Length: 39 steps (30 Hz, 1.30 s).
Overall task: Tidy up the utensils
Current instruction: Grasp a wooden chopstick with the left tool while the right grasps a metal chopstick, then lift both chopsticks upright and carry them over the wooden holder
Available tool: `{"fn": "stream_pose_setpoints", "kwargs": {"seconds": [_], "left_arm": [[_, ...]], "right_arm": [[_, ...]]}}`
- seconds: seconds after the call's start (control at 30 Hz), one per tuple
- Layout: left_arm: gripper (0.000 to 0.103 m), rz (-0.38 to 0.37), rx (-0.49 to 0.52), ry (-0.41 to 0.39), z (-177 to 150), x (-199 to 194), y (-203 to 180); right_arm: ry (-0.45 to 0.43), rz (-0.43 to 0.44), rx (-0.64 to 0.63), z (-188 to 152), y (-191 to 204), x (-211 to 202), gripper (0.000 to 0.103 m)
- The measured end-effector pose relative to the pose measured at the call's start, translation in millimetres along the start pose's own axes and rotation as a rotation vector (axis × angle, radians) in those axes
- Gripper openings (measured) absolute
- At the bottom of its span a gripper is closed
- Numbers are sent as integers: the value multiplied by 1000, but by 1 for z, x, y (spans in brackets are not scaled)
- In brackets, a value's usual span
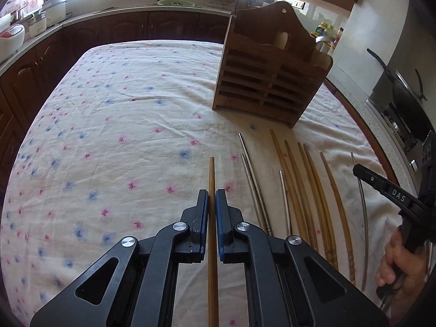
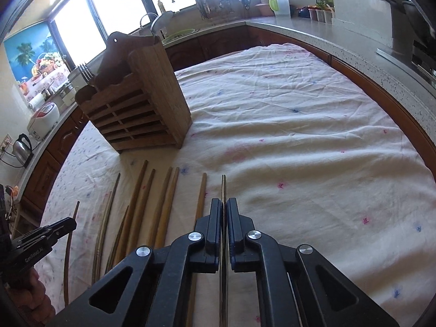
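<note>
Left gripper (image 1: 212, 194) clamped on a wooden chopstick (image 1: 211, 171), pads tight on both sides, stick running out past the fingertips over the cloth (image 1: 122, 103). Right gripper (image 2: 224, 204) clamped on a metal chopstick (image 2: 223, 188), same way, thin shaft pinched between the pads.

Remaining chopsticks (image 1: 308, 190) lie in a loose row on the cloth between the two grippers: mostly wooden, a few metal, roughly parallel, tips toward the holder (image 1: 272, 81). Holder is a slatted wooden box with a tall back panel, standing upright on the cloth just beyond the row. Right view shows fork tines (image 2: 85, 72) sticking out of its far compartment.

Readable text: "DAS" on the right gripper's side as seen from the left camera; "GenRobot.AI" on the left gripper's body in the right camera. A hand (image 1: 400, 261) grips the right handle. Bottle labels on the counter too small to read.
</note>
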<state>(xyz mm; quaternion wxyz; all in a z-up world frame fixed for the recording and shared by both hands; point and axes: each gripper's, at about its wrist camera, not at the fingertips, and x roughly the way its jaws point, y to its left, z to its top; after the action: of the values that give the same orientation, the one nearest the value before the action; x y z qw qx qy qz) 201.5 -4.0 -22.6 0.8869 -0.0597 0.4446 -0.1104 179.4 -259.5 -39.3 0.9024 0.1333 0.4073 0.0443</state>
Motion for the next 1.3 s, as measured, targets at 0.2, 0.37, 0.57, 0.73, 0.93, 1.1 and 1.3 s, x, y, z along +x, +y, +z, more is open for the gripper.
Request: {"fn": "stream_pose_setpoints", "kwargs": {"seconds": [0.2,0.37,0.57,0.73,0.93,1.1,1.3], "left_arm": [[5,-62,-17,-75,6,-39,1],[5,-103,-31,-137,11,-69,2],[5,-122,-37,-205,20,-96,4],[5,-126,-42,-245,26,-109,7],[5,-126,-46,-271,32,-115,8],[5,-123,-50,-287,37,-117,9],[5,-124,-53,-311,45,-121,10]], "right_arm": [[-59,73,-1,5,12,-36,5],[-109,134,-2,11,21,-64,5],[-188,178,-13,22,33,-96,4],[-249,195,-24,32,39,-114,5],[-279,206,-27,40,42,-118,5],[-284,207,-26,43,43,-116,5],[-298,212,-24,48,41,-117,5]]}}
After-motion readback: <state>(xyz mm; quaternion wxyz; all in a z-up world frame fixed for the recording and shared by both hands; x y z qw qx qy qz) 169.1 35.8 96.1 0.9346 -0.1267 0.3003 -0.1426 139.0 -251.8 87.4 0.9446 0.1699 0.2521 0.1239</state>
